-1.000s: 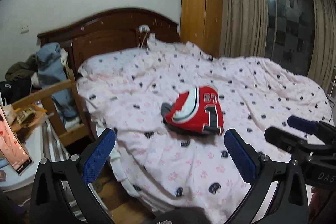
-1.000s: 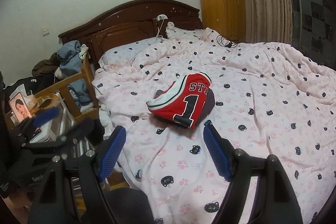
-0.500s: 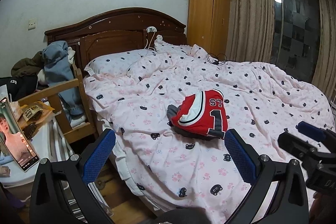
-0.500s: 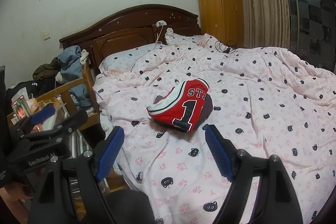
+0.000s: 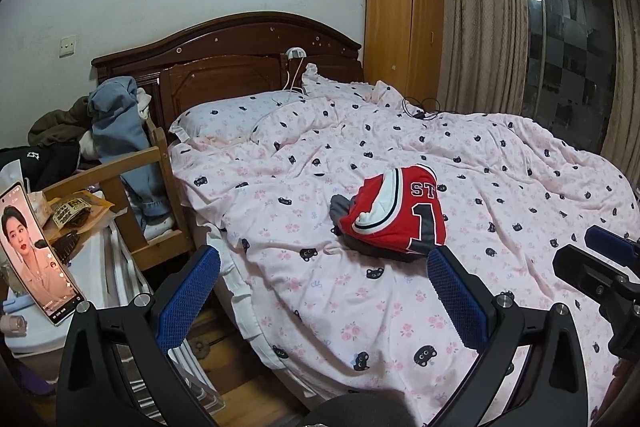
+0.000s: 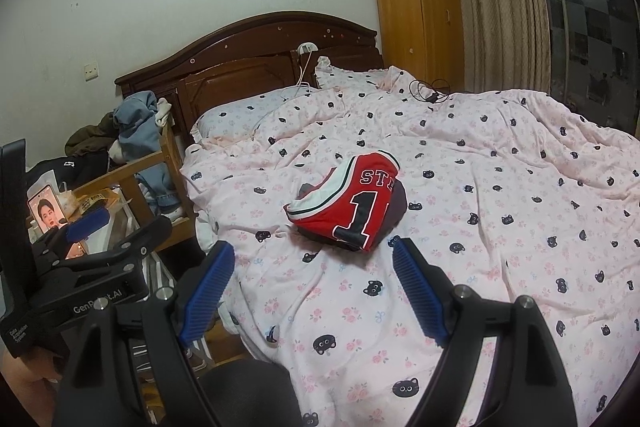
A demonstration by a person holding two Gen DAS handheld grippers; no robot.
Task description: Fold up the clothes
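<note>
Pink cat-print bedding (image 5: 400, 299) carries a compact red jersey (image 5: 396, 213) bundle. Both the left claw (image 5: 320, 291) and right claw (image 6: 310, 291) hang spread and empty; folded or merely bunched is unclear.

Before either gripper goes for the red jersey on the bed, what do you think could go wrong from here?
1. The red jersey lies bunched over a dark garment; a pinch may lift both together.
2. It rests on a loose, wrinkled pink duvet, so fingers closing low could catch the bedding too.
3. Both grippers, left and right, are open and close side by side; reaching together they might bump.
</note>
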